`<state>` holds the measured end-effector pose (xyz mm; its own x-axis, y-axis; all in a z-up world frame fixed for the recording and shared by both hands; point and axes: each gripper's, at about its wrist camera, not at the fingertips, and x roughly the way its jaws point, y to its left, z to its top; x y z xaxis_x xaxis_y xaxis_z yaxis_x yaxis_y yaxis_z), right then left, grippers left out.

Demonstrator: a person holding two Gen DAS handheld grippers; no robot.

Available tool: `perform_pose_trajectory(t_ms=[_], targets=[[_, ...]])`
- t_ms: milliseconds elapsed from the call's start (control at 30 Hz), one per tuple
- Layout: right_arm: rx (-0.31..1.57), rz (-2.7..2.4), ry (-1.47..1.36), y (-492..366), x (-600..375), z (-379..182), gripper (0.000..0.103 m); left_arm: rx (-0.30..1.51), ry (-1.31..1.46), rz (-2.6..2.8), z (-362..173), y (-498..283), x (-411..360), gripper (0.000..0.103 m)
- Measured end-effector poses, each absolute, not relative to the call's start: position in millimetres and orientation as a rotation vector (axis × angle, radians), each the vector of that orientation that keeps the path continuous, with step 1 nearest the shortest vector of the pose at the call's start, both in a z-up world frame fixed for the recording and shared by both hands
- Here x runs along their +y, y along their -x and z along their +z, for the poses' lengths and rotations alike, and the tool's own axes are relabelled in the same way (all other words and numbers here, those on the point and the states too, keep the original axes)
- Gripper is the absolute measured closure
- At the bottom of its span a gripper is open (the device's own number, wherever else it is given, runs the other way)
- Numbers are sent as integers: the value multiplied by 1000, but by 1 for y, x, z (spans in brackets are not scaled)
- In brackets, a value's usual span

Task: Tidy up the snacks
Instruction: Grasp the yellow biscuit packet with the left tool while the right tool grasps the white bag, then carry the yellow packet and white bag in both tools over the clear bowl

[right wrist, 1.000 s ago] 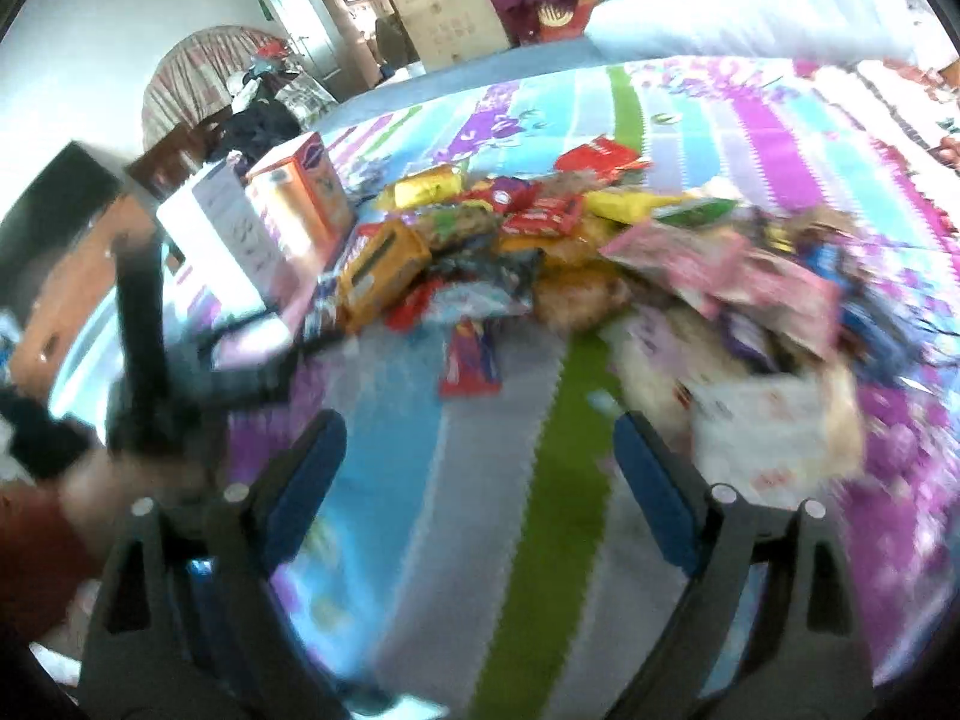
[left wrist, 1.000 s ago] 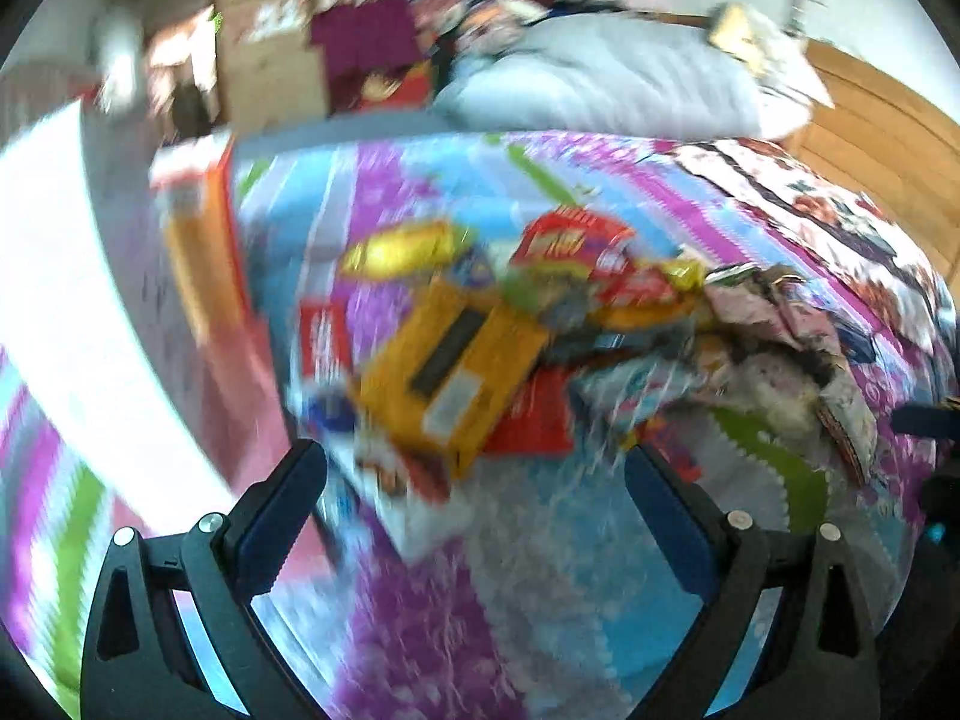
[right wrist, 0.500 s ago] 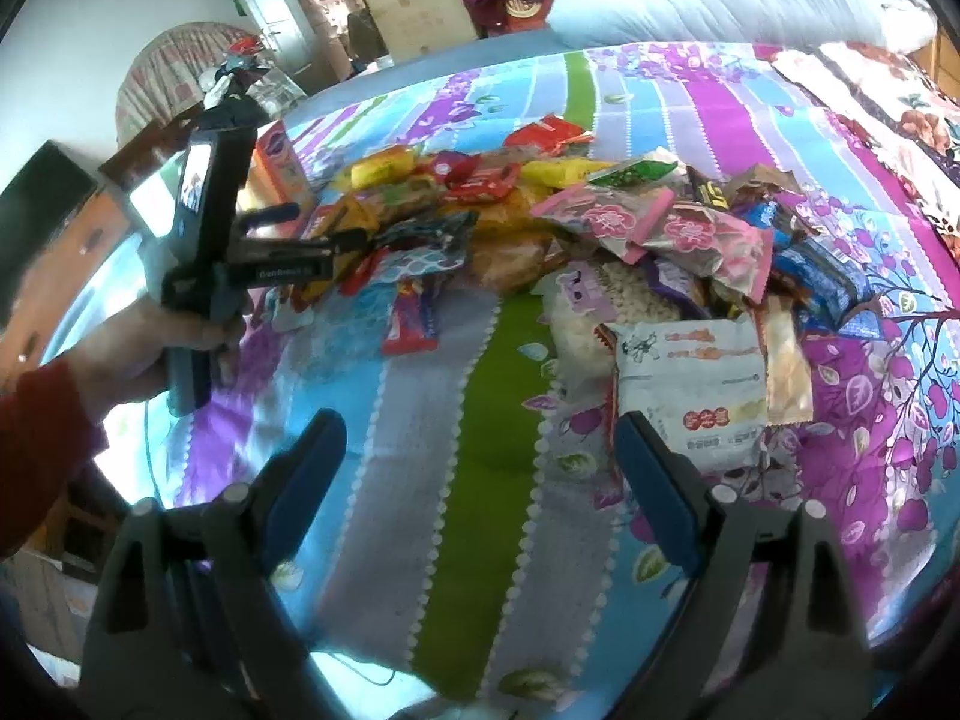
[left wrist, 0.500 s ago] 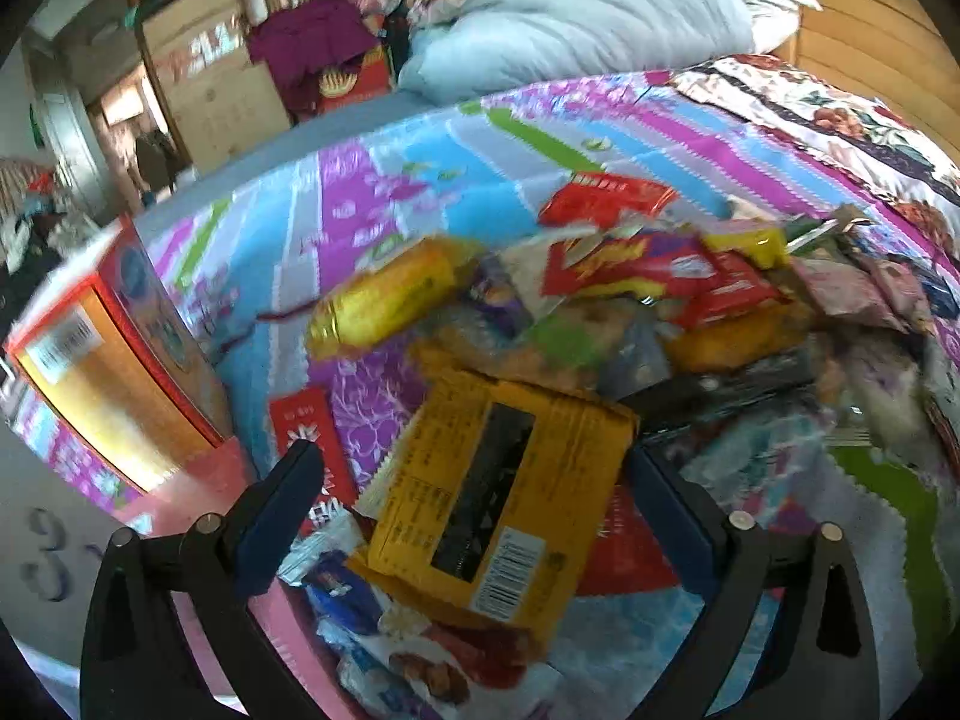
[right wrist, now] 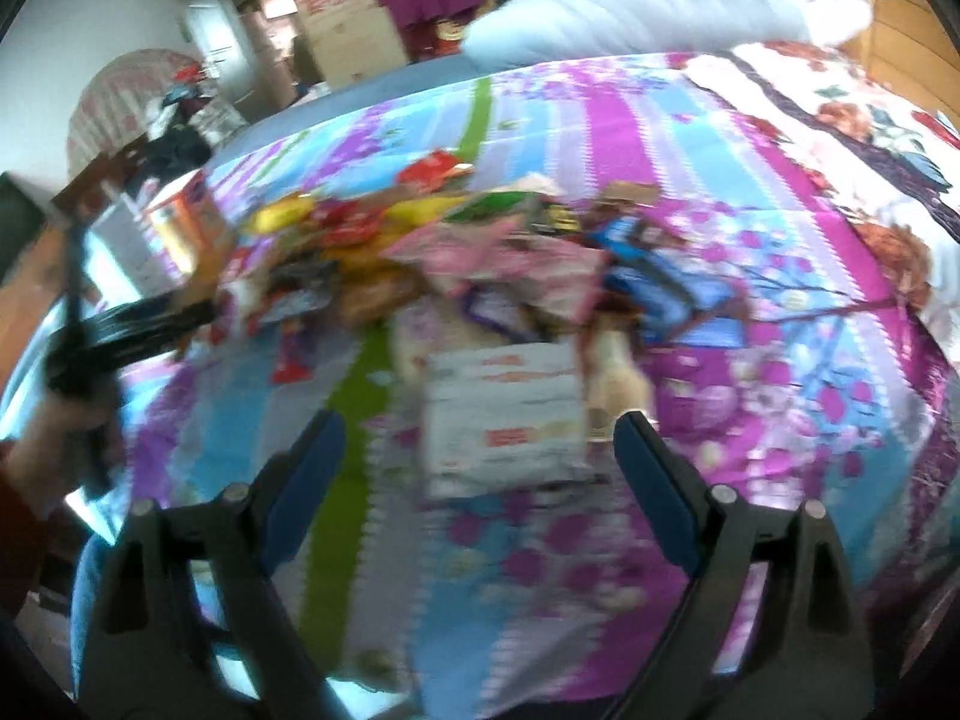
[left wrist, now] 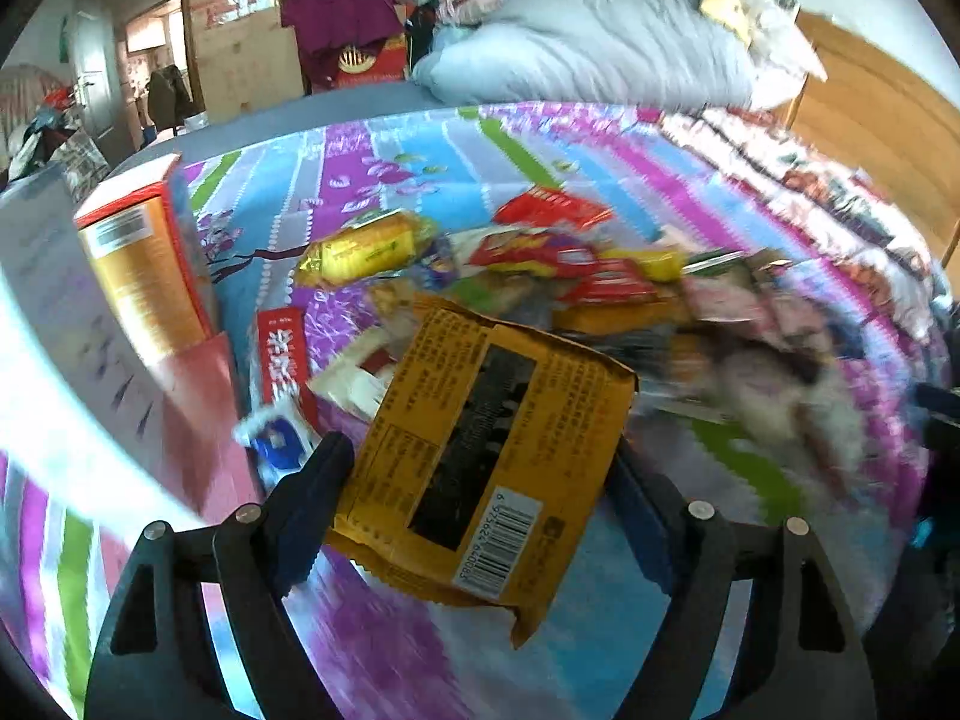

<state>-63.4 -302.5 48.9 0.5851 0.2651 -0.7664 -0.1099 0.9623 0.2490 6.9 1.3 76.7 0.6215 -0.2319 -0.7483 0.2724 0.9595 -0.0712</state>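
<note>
A pile of snack packets [left wrist: 540,276] lies on a striped, flowered bedspread [left wrist: 420,168]. My left gripper [left wrist: 480,468] has its jaws wide, one on each side of an orange-yellow packet [left wrist: 486,450] with a barcode; whether they press it I cannot tell. My right gripper [right wrist: 480,450] is open and empty, just in front of a white packet [right wrist: 504,420] at the near edge of the pile [right wrist: 480,252]. The left gripper shows blurred at the left of the right wrist view [right wrist: 138,324].
An orange and red carton [left wrist: 144,264] stands at the left beside a white box [left wrist: 48,300] and a pink sheet [left wrist: 198,408]. A red stick pack [left wrist: 282,360] lies by the carton. A grey duvet [left wrist: 600,54] and wooden headboard [left wrist: 882,120] are behind.
My left gripper has come down and forward so that the orange-yellow packet now lies between its fingers. My right gripper has moved in toward the white packet.
</note>
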Motion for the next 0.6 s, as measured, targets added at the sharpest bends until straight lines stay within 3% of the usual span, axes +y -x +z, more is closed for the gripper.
perform_pose_trajectory(t_ms=[300,467,600], targets=[[1003,281,-117,29,-270,26,11,863,48,-235,86,34,4,19],[1111,193,-116,9,-270,-15,8,865,52,-244,86,36,2,19],[1069,199,-125,15,-274,-19,5,860,54,-261,90,41,1,19]])
